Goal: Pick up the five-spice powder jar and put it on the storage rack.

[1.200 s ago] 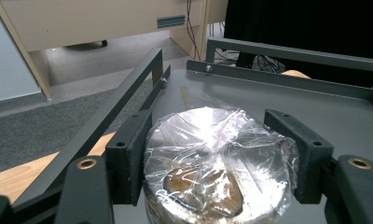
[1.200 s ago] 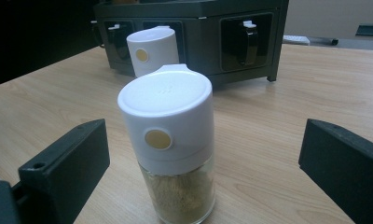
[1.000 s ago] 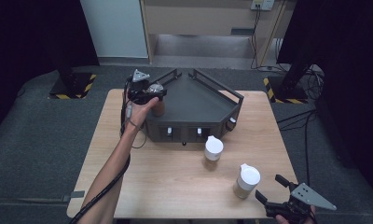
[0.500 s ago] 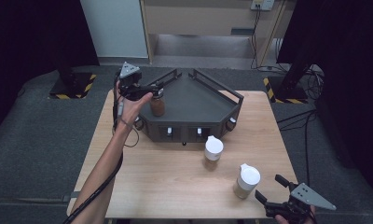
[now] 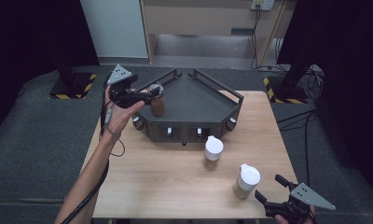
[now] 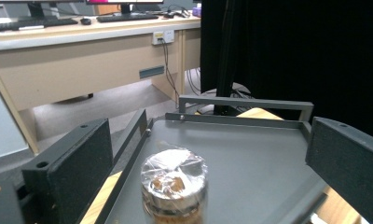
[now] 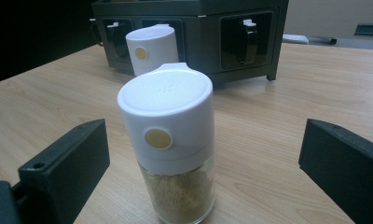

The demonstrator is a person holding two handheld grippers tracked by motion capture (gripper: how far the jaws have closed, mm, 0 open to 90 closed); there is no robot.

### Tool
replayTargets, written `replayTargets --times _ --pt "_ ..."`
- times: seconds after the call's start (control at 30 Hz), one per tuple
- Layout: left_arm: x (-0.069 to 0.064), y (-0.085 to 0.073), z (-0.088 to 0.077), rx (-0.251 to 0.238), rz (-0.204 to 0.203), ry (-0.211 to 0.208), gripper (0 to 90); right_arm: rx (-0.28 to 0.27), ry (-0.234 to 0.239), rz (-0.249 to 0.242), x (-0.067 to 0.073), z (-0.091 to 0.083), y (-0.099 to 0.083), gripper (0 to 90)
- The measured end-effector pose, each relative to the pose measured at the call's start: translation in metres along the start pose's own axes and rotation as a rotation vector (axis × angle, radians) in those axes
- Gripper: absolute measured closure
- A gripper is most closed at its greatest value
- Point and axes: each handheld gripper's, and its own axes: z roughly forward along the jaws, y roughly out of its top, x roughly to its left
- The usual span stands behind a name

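Even overhead light brightens the pale wooden counter point(image 5: 175, 177); surrounding black curtains stay dim. Both gripper views blur their nearest edges, with faint glare.

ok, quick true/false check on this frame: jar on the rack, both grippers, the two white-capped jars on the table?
1. The left gripper is clamped on the film-covered jar. False: its jaws have just been opening and stand apart on either side of the jar, which stands on the dark rack.
2. Two white-capped jars stand on the table. True: one in front of the rack, one nearer the right gripper.
3. The right gripper holds the nearer white-capped jar. False: its jaws are open, clear of the jar.
4. The film-covered jar stands upright. True.
5. Both white-capped jars lie on their sides. False: both stand upright.
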Motion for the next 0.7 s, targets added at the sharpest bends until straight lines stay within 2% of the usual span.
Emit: replayTargets --times 0.3,0.43,0.6,0.7 --pt "-0.004 -0.009 -0.026 -0.034 0.014 -0.043 0.0 0.003 0.000 -0.003 0.000 0.001 0.000 1.7" --pt "-0.008 -0.018 -0.036 -0.058 0.007 -0.065 0.0 0.003 0.000 -0.004 0.001 0.000 0.001 1.7" --pt "-0.012 -0.030 -0.049 -0.052 0.040 -0.089 0.0 0.002 0.000 -0.004 0.001 0.000 0.000 1.7" --pt "-0.011 -0.039 -0.057 -0.056 0.037 -0.105 0.0 0.002 0.001 -0.005 0.001 0.000 0.001 1.7"
